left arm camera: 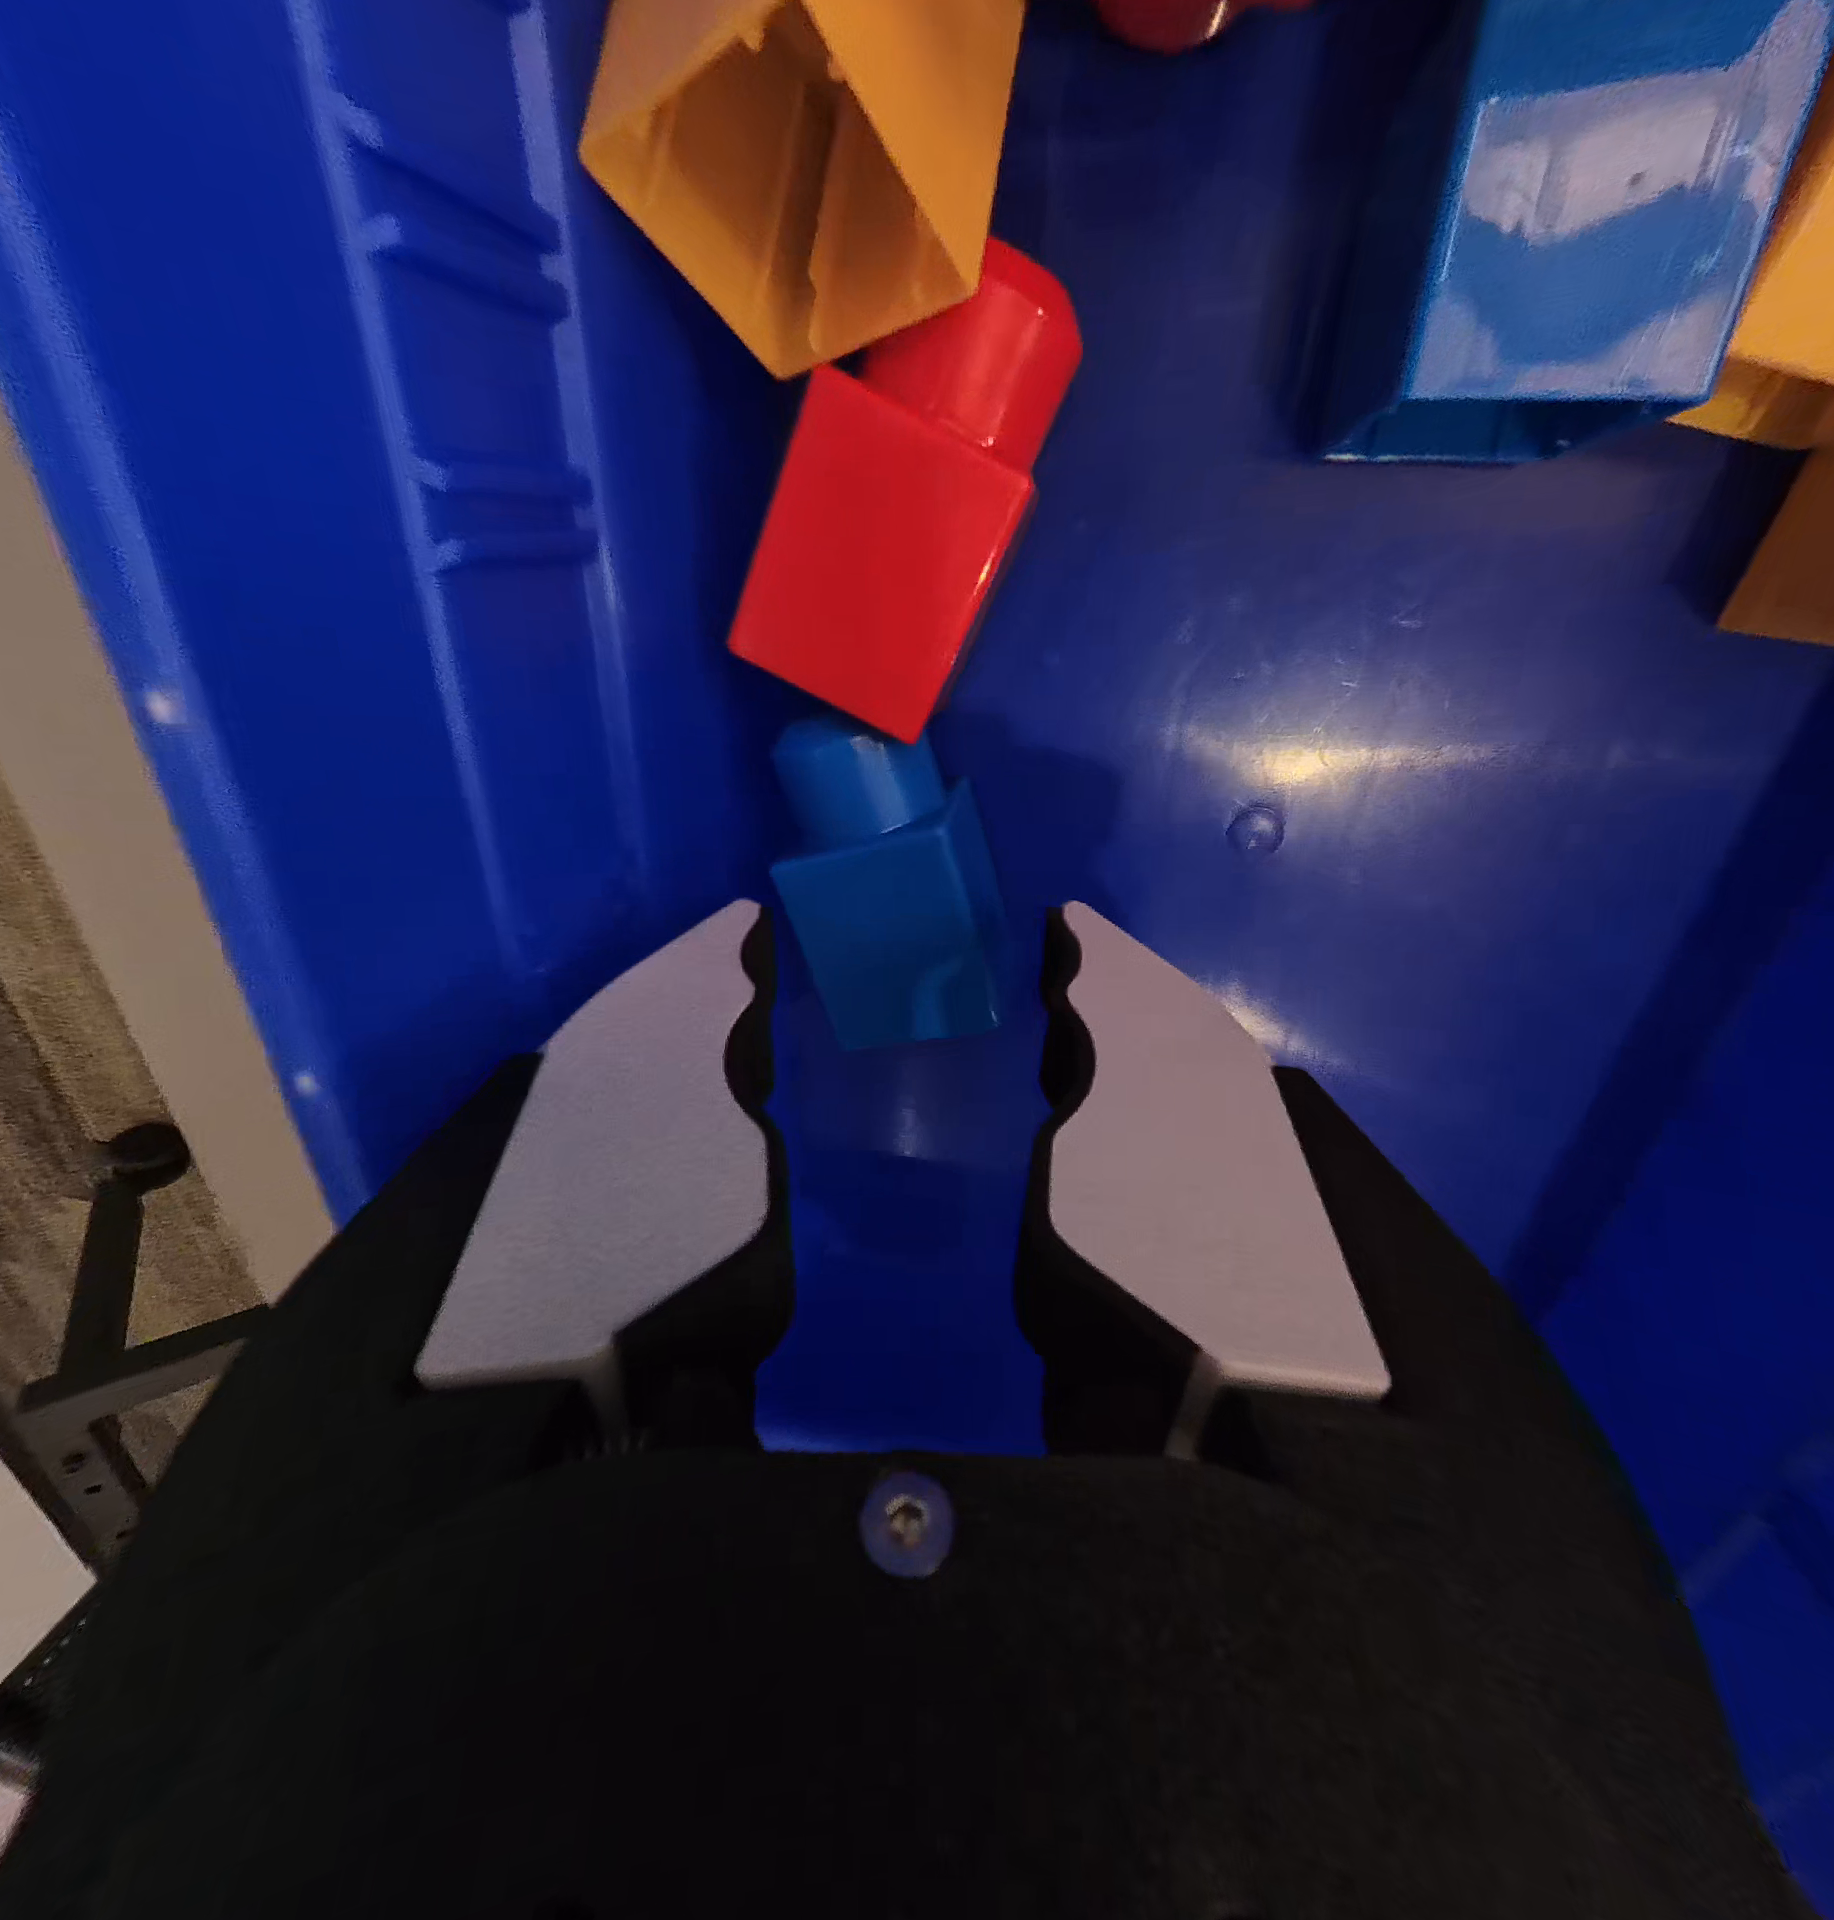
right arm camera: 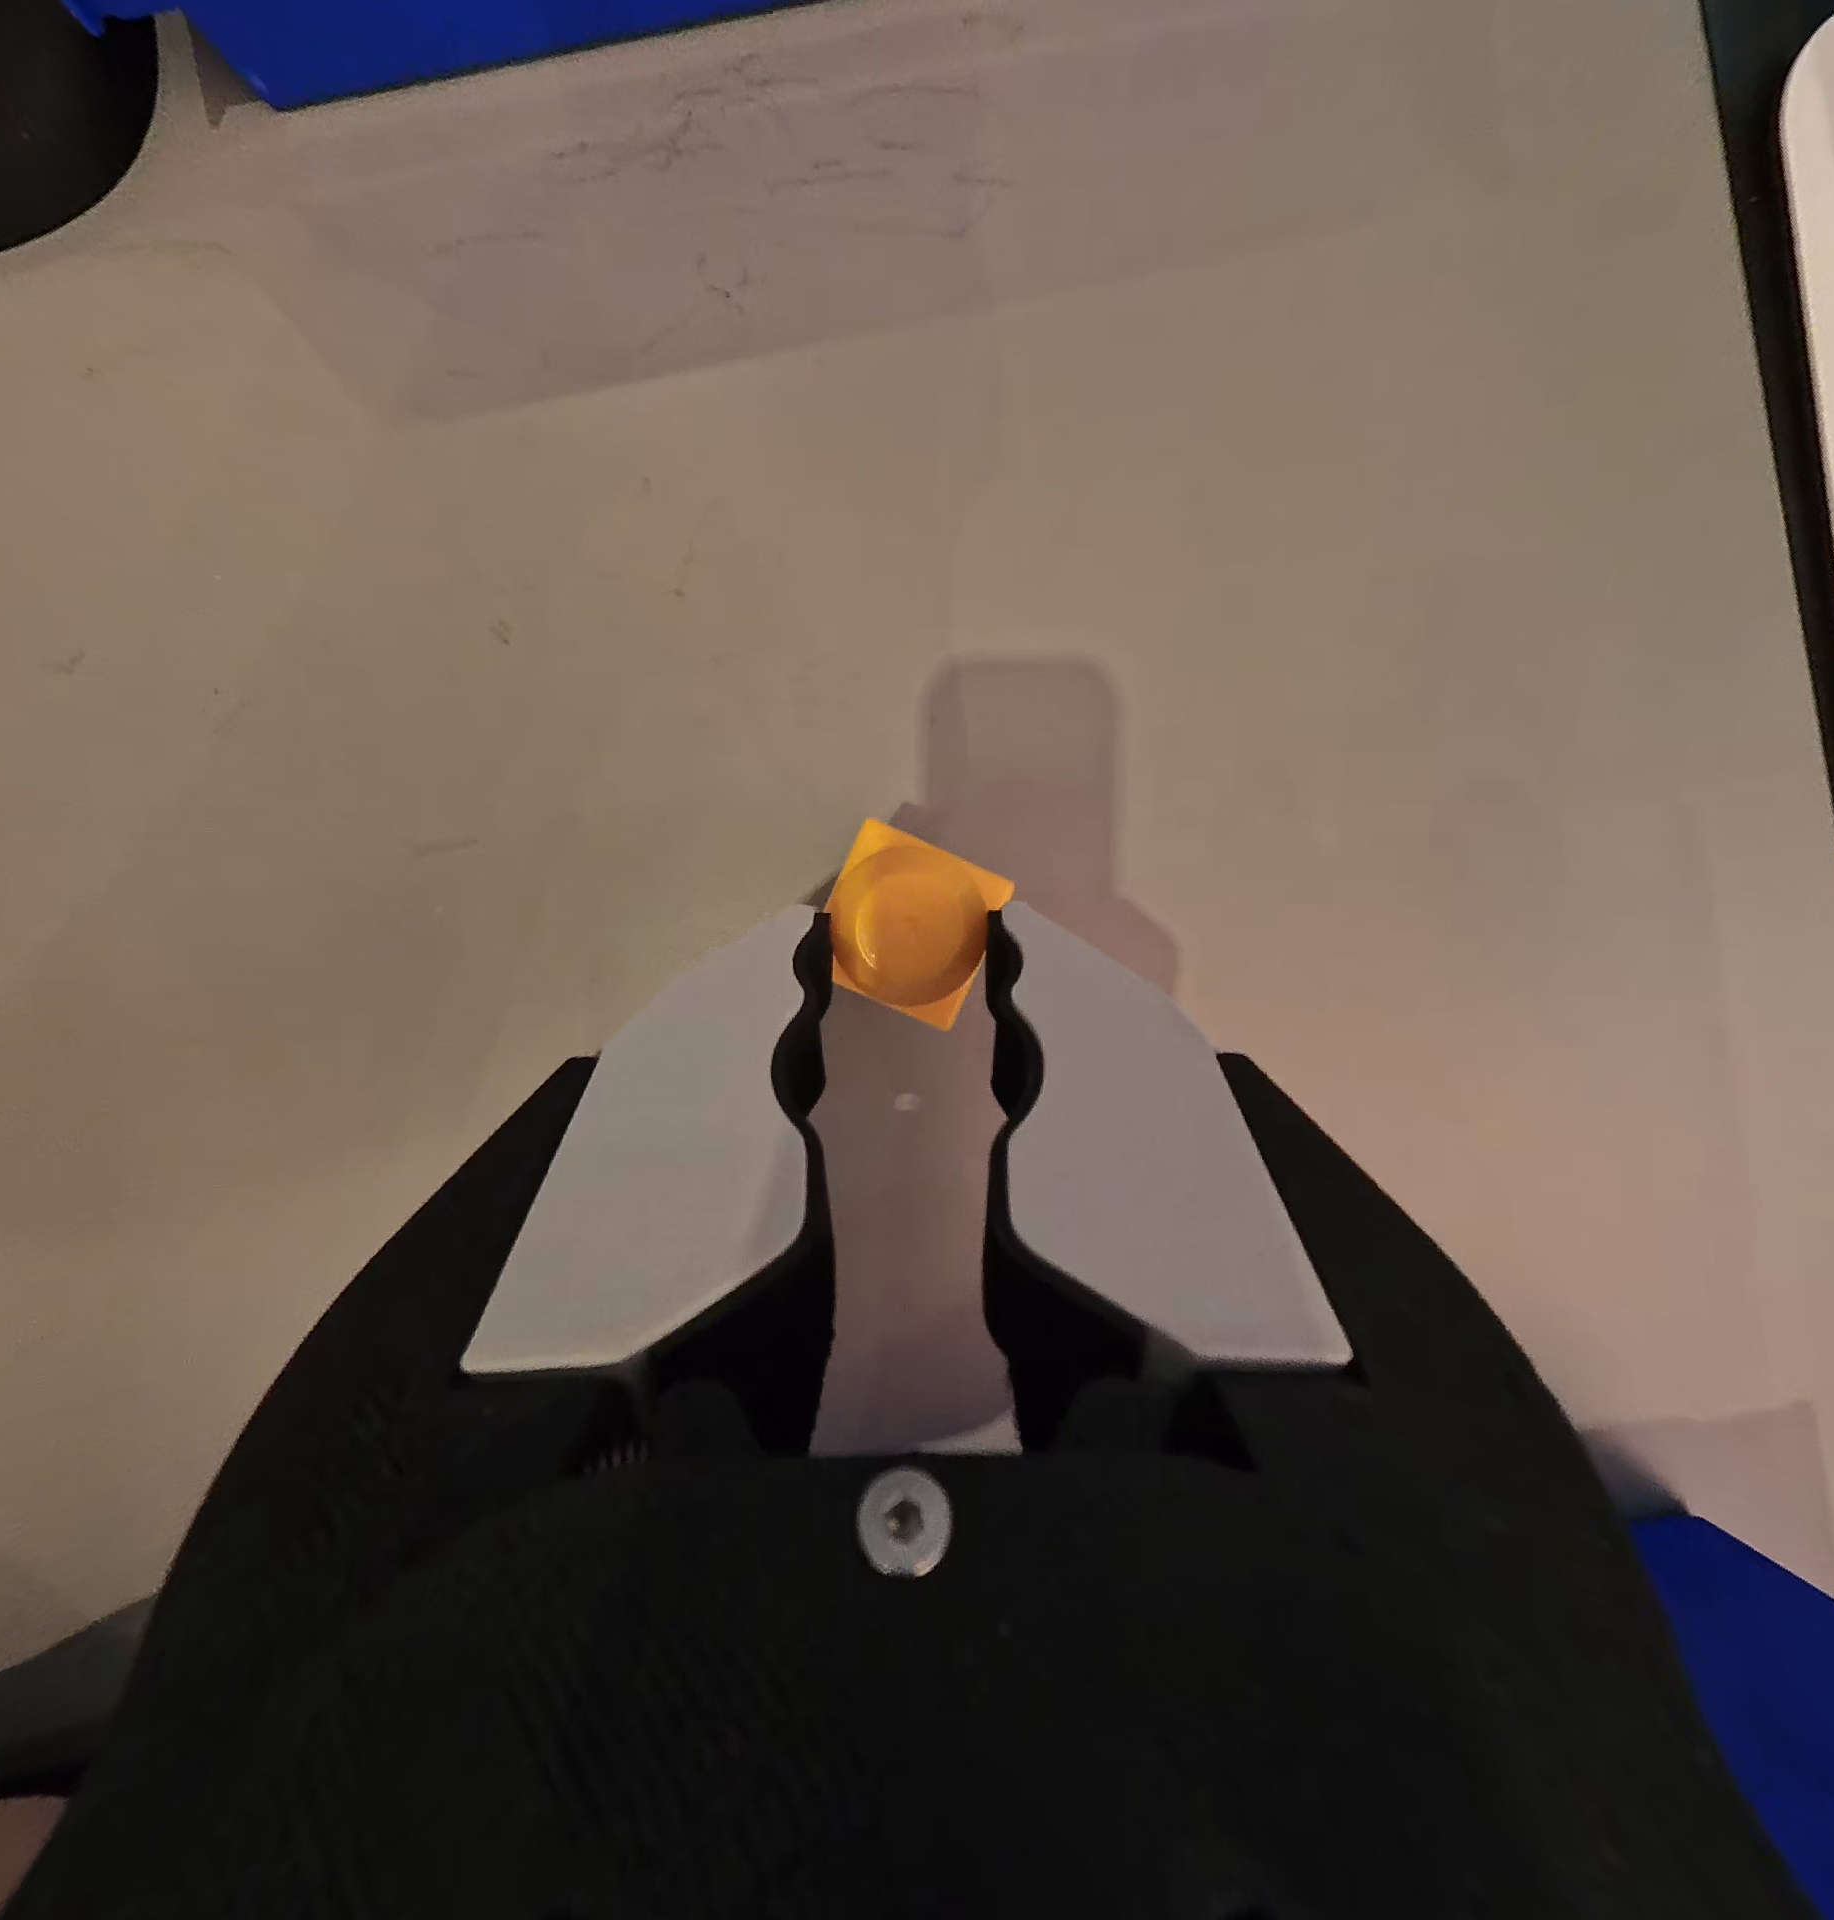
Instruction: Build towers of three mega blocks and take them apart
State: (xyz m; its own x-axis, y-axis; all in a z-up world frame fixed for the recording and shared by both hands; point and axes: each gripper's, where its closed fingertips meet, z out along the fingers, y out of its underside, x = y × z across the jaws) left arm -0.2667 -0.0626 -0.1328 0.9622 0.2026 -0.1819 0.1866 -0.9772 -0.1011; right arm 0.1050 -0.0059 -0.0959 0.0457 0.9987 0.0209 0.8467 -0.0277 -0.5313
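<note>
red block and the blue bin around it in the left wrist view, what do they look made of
Red block: looks like smooth, glossy moulded plastic; even colour, rounded edges and a bright glint along its stud. Blue bin: also seems plastic, glossy but worn; a broad light reflection on its floor shows fine scratches, and its wall has moulded ribs. Neither can be confirmed beyond how it looks.

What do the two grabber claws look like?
The left gripper and the right gripper look alike. Each has a rough black body with a silver screw in the middle, and two flat pale grey fingers that taper towards the tip. The inner edges carry wavy black pads. No cables, sleeves or markings show.
</note>
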